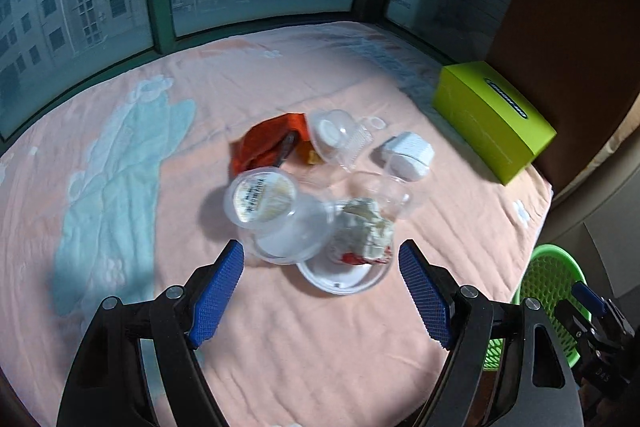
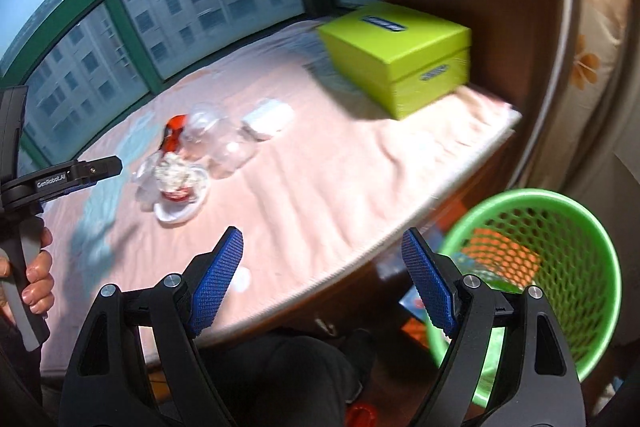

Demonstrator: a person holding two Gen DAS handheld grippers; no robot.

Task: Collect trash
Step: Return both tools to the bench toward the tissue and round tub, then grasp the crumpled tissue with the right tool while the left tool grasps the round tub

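The left hand-held gripper (image 1: 320,287) hangs with its blue pads spread wide and nothing between them, aimed at a heap of trash lying just ahead on a pink blanket (image 1: 280,347). Nearest its tips sits a white lid (image 1: 340,277) carrying a crumpled tissue wad (image 1: 366,227), with a clear lidded cup (image 1: 262,201) touching on the left. Farther ahead lie a red wrapper (image 1: 268,143), a clear plastic shell (image 1: 338,139) and a small white box (image 1: 408,155). The wide spread probably suits grabbing the bulky cup or wad. The right hand-held gripper (image 2: 322,287), also spread and empty, hovers over the blanket's edge, with a green mesh basket (image 2: 580,227) just to its right, likely kept close to take the trash. A lime-green box (image 2: 400,55) sits far ahead.
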